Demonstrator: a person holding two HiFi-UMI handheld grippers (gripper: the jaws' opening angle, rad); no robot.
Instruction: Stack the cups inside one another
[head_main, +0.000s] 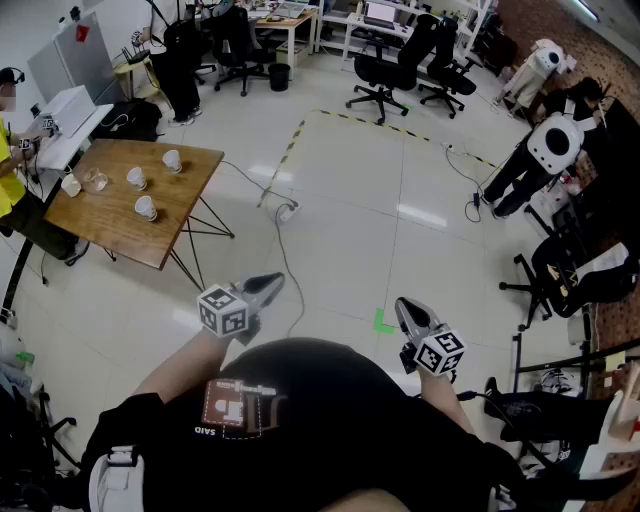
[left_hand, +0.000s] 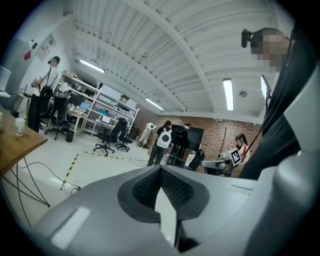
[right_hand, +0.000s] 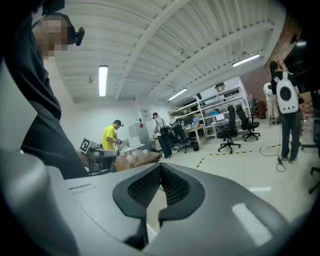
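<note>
- Left gripper (head_main: 268, 286): smooth grey moulded shell and two jaws lined with dark dimpled pads (left_hand: 145, 187). The jaws are closed tip to tip with nothing between them. A cube with black-and-white square markers sits on its back and covers the hand that holds it.
- Right gripper (head_main: 407, 308): same grey shell, same dark dimpled pads (right_hand: 142, 187). Its jaws are drawn fully together and it is empty. Its marker cube also hides the hand.
- Holder: black top and bare forearms, cut off at the lower edge of the head view.
- Pale glossy floor (head_main: 340, 210): a small green tape mark (head_main: 383, 322) lies between the two grippers.
- Wooden table (head_main: 120, 235): rectangular brown top on thin dark metal legs. It stands well apart from both grippers, ahead and off to the left, nearer the left one.
- White cups (head_main: 146, 208): four small ones standing apart on the tabletop, none nested. They are too small to tell whether the rims face up or down. In the right gripper view they show far beyond the closed jaws (right_hand: 131, 157).
- Clear glass vessel (head_main: 95, 180): among the cups, shape hard to make out.
- Person in a yellow top (head_main: 8, 170): at the table's far side, cut off by the frame edge.
</note>
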